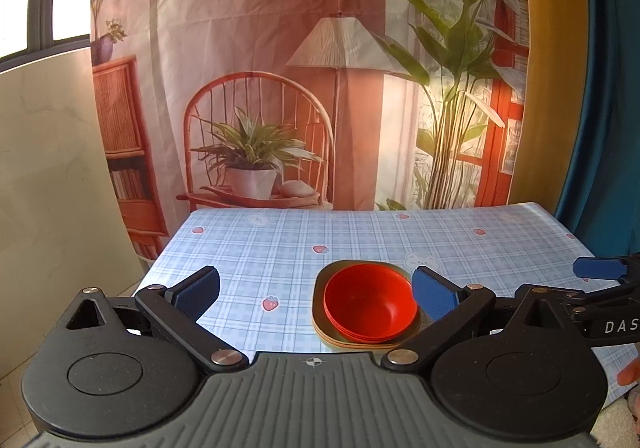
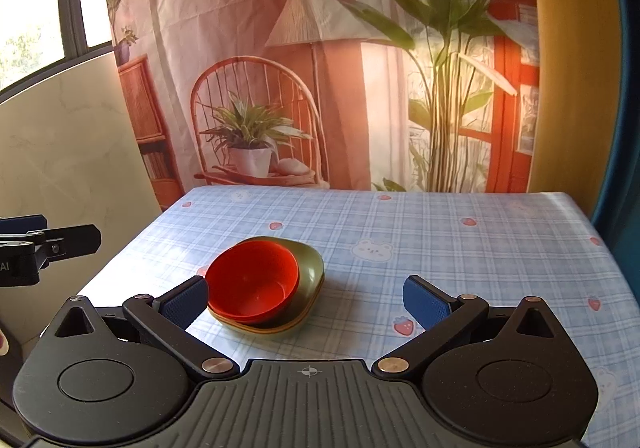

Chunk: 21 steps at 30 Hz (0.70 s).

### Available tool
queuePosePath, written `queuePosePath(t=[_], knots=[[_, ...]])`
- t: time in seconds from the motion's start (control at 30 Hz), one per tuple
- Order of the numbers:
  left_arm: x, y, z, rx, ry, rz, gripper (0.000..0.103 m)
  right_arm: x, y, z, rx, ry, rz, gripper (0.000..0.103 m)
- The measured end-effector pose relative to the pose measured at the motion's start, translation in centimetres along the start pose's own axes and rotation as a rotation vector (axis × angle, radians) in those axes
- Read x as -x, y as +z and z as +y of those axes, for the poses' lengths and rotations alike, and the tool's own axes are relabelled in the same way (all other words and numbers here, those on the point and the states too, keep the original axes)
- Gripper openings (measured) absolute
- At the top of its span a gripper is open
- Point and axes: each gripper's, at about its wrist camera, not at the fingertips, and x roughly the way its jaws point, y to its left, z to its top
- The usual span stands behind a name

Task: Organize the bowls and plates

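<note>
While both tools hover low over the near edge of the counter [image 2: 460, 240], neither holds anything: the left hand-held gripper [image 1: 316, 294] and the right hand-held gripper [image 2: 306, 298] each stand spread wide, pads bare. The dishes sit nested in one pile near the front middle of the checked cloth: red bowls [image 2: 254, 284] set inside olive-green plates [image 2: 310, 270] with orange rims showing beneath.

From here the main risk, as I judge it, is a nudge. In the left view that gripper's right pad seems just beside the pile's rim, and in the right view the left pad sits close against the red bowl, so a careless closing or sweep could shove the smooth pile or tip the bowls off centre.

How many bowls and plates are stacked is hard to count; only thin rim edges show. Whether either pad really touches the pile cannot be told.
</note>
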Motion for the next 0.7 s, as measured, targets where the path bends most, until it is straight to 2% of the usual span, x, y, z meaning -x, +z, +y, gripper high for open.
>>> queuePosePath(t=[0.13,0.27,0.4,0.53,0.7], knots=[[3.2,0.1,-0.3,0.011,0.018,-0.024,0.103,3.4,0.0,0.6,0.002,0.003,-0.035,0.103],[6.3,-0.1,0.2,0.055,-0.008,-0.054,0.103,6.4,0.2,1.7,0.027,-0.032,-0.062,0.103],[8.7,-0.6,-0.1,0.049,0.033,-0.085,0.103,9.3,0.1,2.5,0.049,-0.033,-0.104,0.103],[9.7,-0.7,-0.2,0.065,0.016,-0.078,0.103,11.7,-0.5,2.6,0.027,-0.036,-0.145,0.103],[10.3,-1.1,-0.8,0.05,0.032,-0.092,0.103,13.4,-1.7,2.5,0.013,-0.053,-0.175,0.103]])
